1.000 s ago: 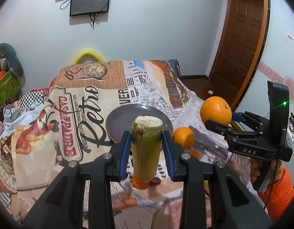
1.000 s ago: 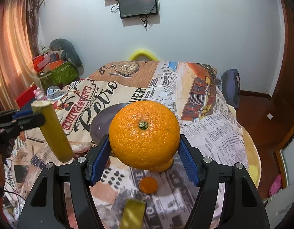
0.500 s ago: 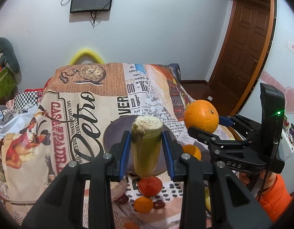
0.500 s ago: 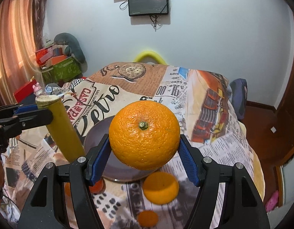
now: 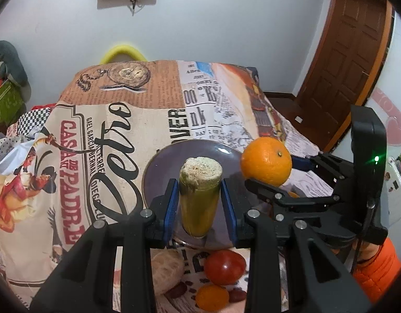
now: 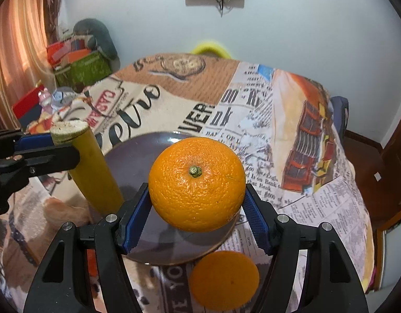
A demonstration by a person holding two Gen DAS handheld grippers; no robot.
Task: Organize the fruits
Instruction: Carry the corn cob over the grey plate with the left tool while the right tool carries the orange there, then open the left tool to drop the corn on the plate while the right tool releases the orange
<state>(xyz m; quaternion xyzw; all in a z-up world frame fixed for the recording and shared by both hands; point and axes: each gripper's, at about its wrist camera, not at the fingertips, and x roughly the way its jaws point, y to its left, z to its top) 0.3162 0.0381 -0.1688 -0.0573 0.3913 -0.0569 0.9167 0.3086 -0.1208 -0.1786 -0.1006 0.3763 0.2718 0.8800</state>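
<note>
My left gripper is shut on a yellow-green banana piece with a cut pale top, held upright over the near part of a purple plate. My right gripper is shut on a large orange, held above the plate's right side. The orange and right gripper also show at the right in the left wrist view. The banana piece shows at the left in the right wrist view.
On the printed cloth near the plate's front lie a tomato, a small orange fruit, a pale peeled fruit and another orange. Boxes stand at far left, a door at right.
Both grippers moved forward and lower toward the plate with their fruit still held. The plate now sits directly beneath them and looks larger.
</note>
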